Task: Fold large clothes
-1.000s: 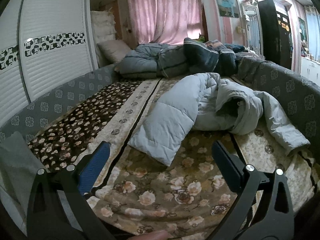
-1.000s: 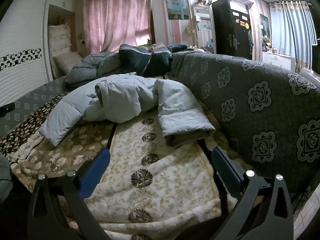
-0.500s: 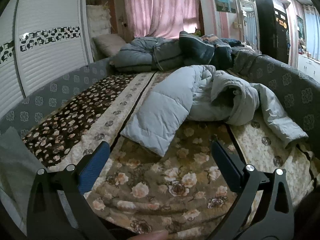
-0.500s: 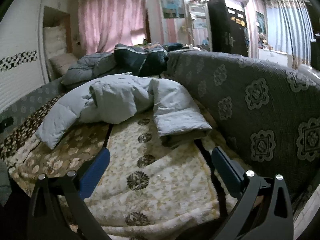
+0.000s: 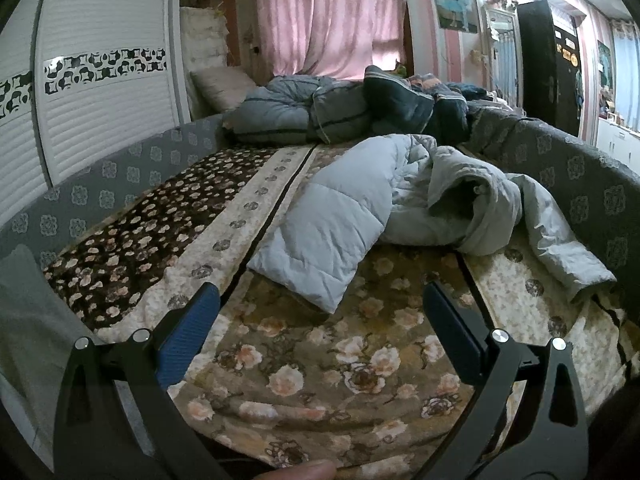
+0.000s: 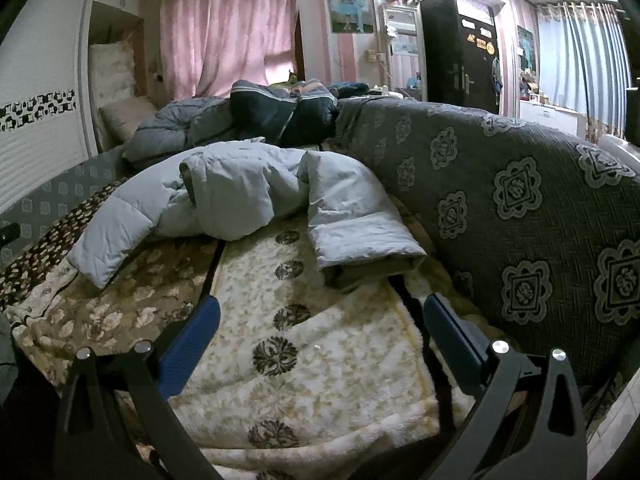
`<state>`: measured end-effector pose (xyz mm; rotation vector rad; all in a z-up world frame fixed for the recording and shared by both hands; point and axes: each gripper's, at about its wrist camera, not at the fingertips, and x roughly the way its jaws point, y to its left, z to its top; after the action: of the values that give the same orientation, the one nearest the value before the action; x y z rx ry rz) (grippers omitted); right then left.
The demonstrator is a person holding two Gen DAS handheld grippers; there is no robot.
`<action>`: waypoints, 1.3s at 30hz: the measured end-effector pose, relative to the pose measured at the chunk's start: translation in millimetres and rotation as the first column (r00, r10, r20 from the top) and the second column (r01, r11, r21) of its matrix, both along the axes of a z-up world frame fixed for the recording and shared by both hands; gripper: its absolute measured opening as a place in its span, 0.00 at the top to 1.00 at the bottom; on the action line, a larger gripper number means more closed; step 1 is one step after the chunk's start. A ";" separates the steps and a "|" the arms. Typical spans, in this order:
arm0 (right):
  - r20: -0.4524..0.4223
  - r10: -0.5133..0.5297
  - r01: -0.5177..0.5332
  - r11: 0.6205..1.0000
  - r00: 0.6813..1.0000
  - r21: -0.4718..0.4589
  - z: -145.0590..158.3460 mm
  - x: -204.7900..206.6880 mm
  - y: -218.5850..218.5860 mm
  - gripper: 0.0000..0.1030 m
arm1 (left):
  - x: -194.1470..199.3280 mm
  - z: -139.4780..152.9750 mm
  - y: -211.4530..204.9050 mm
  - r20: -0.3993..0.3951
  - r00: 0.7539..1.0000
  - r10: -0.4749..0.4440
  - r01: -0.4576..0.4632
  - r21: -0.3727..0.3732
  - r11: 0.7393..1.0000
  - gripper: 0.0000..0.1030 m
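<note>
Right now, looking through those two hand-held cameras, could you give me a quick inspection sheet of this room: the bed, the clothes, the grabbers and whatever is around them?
Surface: bed covered by floral blankets, a cream one nearer the grey patterned side panel.
Job's things: light grey puffer jacket, crumpled and unfolded, one sleeve lying toward the panel.
Clutter: heaped dark quilts and a pillow at the far end.
Grippers: left gripper and right gripper both open, empty, short of the jacket.
Cables: nothing seen.
Surroundings: white louvred wardrobe, pink curtains, dark door.
</note>
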<state>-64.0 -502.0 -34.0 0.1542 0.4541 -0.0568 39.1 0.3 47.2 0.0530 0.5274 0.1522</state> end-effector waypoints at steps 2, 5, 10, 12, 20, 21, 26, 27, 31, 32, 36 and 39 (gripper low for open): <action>0.002 -0.006 0.006 1.000 1.000 0.003 0.1 -0.3 -0.3 0.02 | 2.4 -2.6 3.2 -0.006 1.000 0.007 -0.007 -0.005 1.000 0.03; 0.011 -0.014 0.014 1.000 1.000 0.005 1.0 -2.2 -1.3 0.02 | 0.6 -0.7 7.2 0.001 1.000 0.017 -0.017 -0.021 1.000 0.03; -0.004 -0.010 0.010 1.000 1.000 -0.023 -0.6 0.3 4.2 0.02 | -1.5 -4.8 8.6 0.007 1.000 0.008 -0.008 -0.040 0.999 0.03; -0.008 -0.007 0.006 0.999 1.000 -0.039 -0.6 1.6 7.1 0.02 | -2.2 -7.5 8.5 0.001 1.000 0.005 -0.005 -0.042 0.999 0.03; -0.017 -0.009 0.007 0.995 1.000 -0.104 -2.1 2.4 18.6 0.02 | -1.3 -13.6 14.9 0.024 1.000 0.000 0.003 -0.102 0.995 0.03; -0.017 -0.004 0.002 0.993 1.000 -0.118 -2.2 1.5 22.0 0.02 | -0.7 -15.0 16.2 0.021 1.000 -0.001 0.003 -0.107 0.994 0.03; -0.044 0.001 -0.010 0.980 0.999 -0.200 -4.6 7.8 38.7 0.02 | -0.8 -20.8 30.0 0.043 0.999 0.004 0.002 -0.136 0.991 0.03; -0.053 0.002 -0.013 0.977 0.999 -0.211 -6.0 10.0 41.8 0.02 | -1.3 -22.5 31.9 0.042 0.999 0.004 0.002 -0.132 0.991 0.03; -0.071 -0.005 -0.012 0.971 0.997 -0.238 -9.3 13.1 48.5 0.02 | 4.5 -29.0 42.3 0.025 1.000 0.008 -0.004 -0.146 0.989 0.03; -0.073 -0.006 -0.012 0.970 0.997 -0.242 -9.6 13.9 49.2 0.02 | 5.1 -29.0 43.5 0.025 1.000 0.006 -0.002 -0.151 0.989 0.03; -0.078 -0.010 -0.010 0.969 0.997 -0.247 -10.4 13.0 49.8 0.02 | 4.6 -30.9 45.0 0.039 0.999 0.000 0.005 -0.134 0.991 0.03; -0.072 -0.016 -0.001 0.972 0.997 -0.236 -9.1 11.8 47.2 0.02 | 6.5 -31.7 45.6 0.030 1.000 0.003 0.002 -0.149 0.989 0.03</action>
<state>-52.3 -454.8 -43.1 -0.0800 0.5167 -0.1236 45.6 45.9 15.6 -0.0956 0.5072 0.1136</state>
